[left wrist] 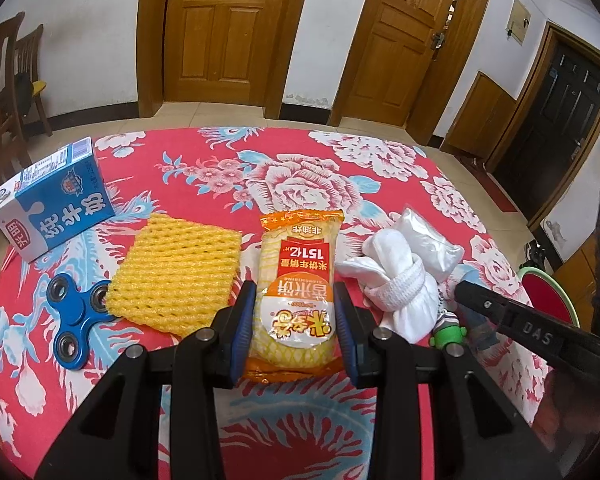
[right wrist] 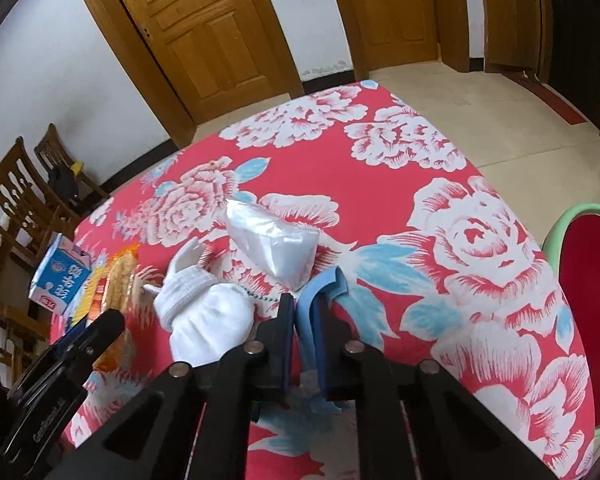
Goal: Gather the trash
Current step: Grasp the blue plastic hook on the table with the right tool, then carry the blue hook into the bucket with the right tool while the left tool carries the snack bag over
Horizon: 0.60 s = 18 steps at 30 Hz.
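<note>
Orange snack packet [left wrist: 296, 292] is lying on the red flowered surface [left wrist: 204, 152], and the left gripper [left wrist: 296, 320] is straddling its near half, 1 blue pad on each long side. The pads appear to be touching the wrapper, so the jaws are grasping the packet or just about to; no lift is visible. Left of the packet, a yellow foam net [left wrist: 176, 272] is lying flat, with a blue spinner [left wrist: 80, 316] and a milk carton [left wrist: 56, 196] beyond it. Right of the packet, a knotted white glove [left wrist: 400, 280] and a clear bag [left wrist: 428, 240] are sitting together. The right gripper [right wrist: 304, 332] is hovering near the glove with its jaws clenched on a thin blue sheet [right wrist: 320, 284]. For a clean pickup, the left jaws should be squeezing only gently, since the contents look brittle, and rising straight up to avoid dragging the foam net.
</note>
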Available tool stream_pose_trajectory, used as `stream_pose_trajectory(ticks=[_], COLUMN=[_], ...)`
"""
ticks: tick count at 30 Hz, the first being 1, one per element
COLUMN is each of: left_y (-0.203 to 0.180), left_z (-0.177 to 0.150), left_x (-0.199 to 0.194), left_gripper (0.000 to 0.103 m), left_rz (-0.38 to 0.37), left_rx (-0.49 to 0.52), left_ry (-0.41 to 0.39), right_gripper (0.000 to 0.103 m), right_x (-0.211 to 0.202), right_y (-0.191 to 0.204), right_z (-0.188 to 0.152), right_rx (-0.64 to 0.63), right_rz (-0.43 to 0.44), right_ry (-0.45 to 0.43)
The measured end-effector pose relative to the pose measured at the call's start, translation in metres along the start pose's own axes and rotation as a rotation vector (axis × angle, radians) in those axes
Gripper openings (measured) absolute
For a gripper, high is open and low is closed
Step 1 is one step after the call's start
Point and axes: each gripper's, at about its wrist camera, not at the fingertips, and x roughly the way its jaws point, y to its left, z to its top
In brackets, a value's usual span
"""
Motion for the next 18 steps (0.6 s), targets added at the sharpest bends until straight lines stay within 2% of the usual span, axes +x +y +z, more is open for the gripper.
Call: stream_pose_trajectory(ticks=[8, 18], left_y=[-0.016, -0.053], left_z=[-0.001, -0.005], left_x=[-0.015, -0.03], left_gripper=[0.038, 0.038], left_rz=[-0.023, -0.085], left_rx=[0.021, 0.07], left_ry=[-0.005, 0.005], right_gripper=[0.011, 0.011], right_x=[-0.039, -0.081], right_y=[-0.014, -0.057], right_z=[-0.009, -0.021], right_rx=[0.009, 0.091], right_rz=[0.024, 0.016], right_ry=[-0.072, -0.132])
